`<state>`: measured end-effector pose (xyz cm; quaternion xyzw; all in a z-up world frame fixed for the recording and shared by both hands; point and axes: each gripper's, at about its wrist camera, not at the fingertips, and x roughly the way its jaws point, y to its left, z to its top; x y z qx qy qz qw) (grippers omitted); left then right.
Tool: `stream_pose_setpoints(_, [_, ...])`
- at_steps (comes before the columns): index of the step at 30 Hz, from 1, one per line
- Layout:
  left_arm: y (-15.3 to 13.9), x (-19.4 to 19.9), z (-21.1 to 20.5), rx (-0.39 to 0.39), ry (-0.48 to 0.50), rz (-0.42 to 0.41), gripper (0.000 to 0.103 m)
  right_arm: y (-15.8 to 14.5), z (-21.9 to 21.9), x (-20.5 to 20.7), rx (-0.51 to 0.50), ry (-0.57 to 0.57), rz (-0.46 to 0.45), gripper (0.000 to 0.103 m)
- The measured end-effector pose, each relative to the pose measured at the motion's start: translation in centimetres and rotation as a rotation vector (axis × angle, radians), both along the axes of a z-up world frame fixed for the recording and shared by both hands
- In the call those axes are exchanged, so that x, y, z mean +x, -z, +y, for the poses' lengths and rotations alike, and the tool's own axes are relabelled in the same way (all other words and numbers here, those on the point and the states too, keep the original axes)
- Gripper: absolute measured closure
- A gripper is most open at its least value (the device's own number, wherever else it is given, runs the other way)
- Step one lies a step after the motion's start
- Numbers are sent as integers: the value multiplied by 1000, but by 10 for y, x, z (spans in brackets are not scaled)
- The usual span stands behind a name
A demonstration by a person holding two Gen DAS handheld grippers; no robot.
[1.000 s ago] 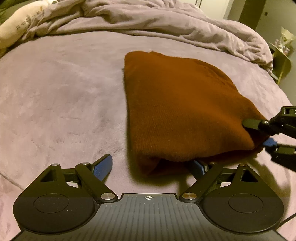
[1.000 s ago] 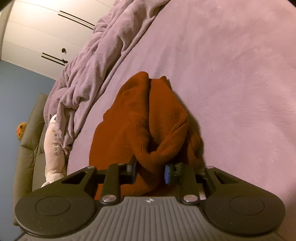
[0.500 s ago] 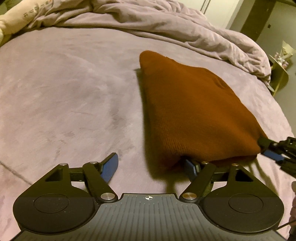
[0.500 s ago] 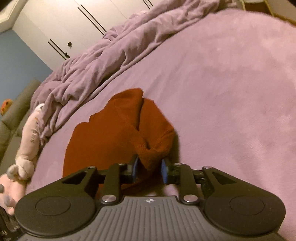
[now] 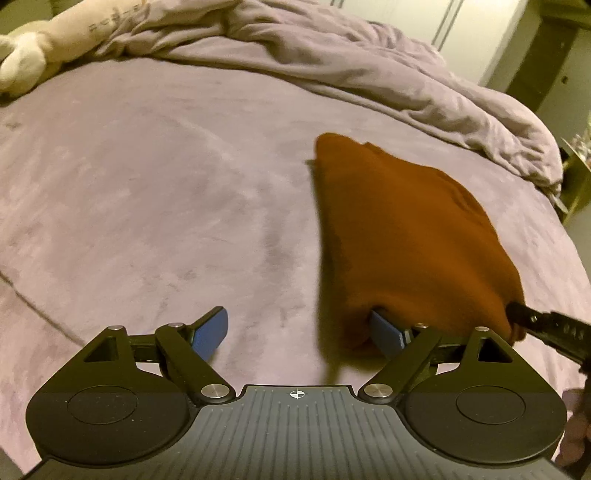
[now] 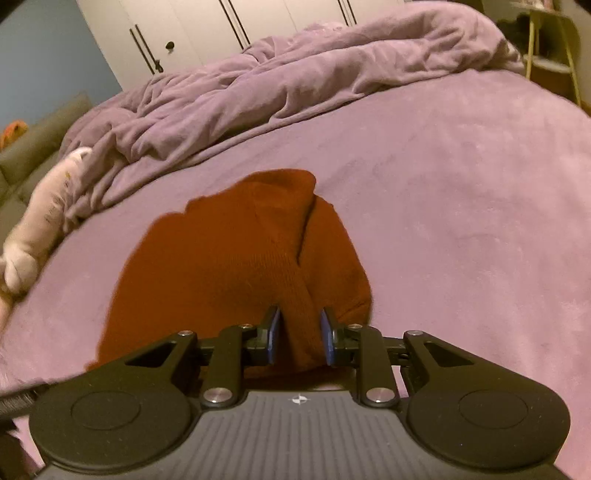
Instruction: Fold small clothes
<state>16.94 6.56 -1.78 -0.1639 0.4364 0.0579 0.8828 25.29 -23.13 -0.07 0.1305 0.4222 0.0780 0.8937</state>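
Looking along my left tongs (image 5: 299,332), I see them spread wide; they have just been opening again after a brief narrowing. One blue pad (image 5: 208,332) hangs free over the purple bedspread (image 5: 147,206), while the other pad (image 5: 386,332) sits tucked under the near edge of the rust-brown sweater (image 5: 413,240). Nothing is pinched between them. The sweater lies folded on the bed, right of my centre line, its near edge raised off the cover. At the far right, my right tongs (image 5: 517,314) meet the sweater's near corner. A rumpled purple duvet (image 5: 369,74) is bunched along the far side of the bed, with a pale plush toy (image 5: 55,40) at the upper left.

From my right tongs (image 6: 300,334), the gap is narrow and has just eased slightly closer, with both blue pads pressing a bunched fold of the sweater (image 6: 229,266) between them. The rest of the sweater spreads away on the bedspread (image 6: 461,221). Beyond lie the duvet (image 6: 295,81), the plush toy (image 6: 40,221) at the left, and white wardrobe doors (image 6: 192,33).
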Motion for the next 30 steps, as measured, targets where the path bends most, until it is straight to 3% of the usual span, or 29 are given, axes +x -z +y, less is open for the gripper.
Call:
stream_pose_setpoints(5, [-2,-1,7,59,-69,6,16,3,4,-2,-57,-27,6,81])
stream_pose_setpoints(7, [-5,-1,13,32,-79,1,16,5,4,-1,-58,-36,8,80])
stream_pose_setpoints(13, [-12,-1,1,49,-26,-31,13,-6,-5,-3,-23,-16,7,80])
stream_pose_setpoints(16, [-10,5,-5,44,-12,-23,13,-20,-7,-3,4,28,-49,80])
stream_pose_setpoints(21, [-9,8,-11,47,-11,-19,11,-30,21,14,-100,-65,-123,88])
stream_pose_setpoints(26, [-10,13,-17,62,14,-9,9,-6,39,34,-228,-139,-86,89])
stream_pose_setpoints(30, [-8,16,-21,81,28,-5,8,2,40,31,-297,-148,-115,87])
